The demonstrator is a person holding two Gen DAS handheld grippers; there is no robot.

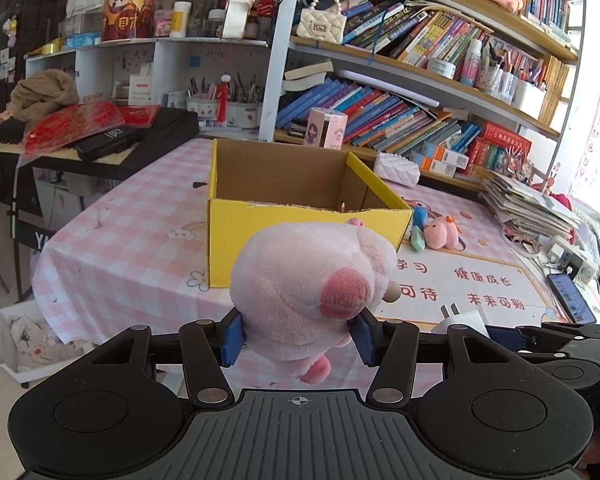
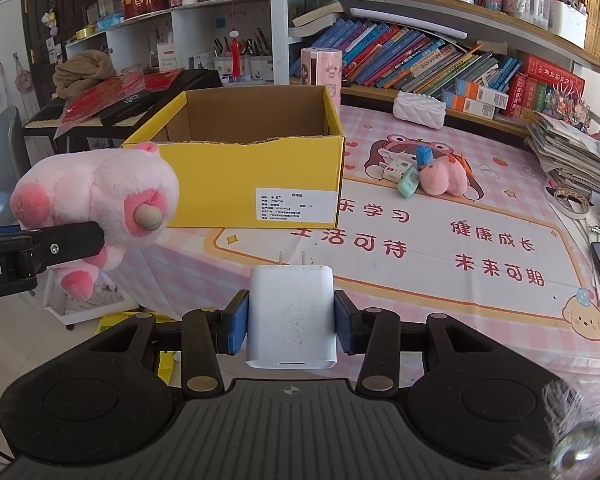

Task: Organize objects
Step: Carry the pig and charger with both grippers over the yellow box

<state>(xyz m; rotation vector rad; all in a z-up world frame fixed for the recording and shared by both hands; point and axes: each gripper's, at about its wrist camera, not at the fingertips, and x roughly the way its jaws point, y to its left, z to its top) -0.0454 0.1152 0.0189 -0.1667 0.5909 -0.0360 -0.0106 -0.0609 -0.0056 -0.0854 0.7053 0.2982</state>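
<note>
On pink checked tablecloth (image 2: 380,128), yellow box (image 2: 236,176), bookshelves (image 2: 440,12)

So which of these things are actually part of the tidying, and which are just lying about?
Part of the job:
- fluffy pink plush pig, gripped in the left claw
- white plastic plug-in charger, gripped in the right claw
- open yellow cardboard box
- probably the small pink plush toy on the mat

Just lying about:
- rows of books
- dark smartphone
- stack of papers
</note>
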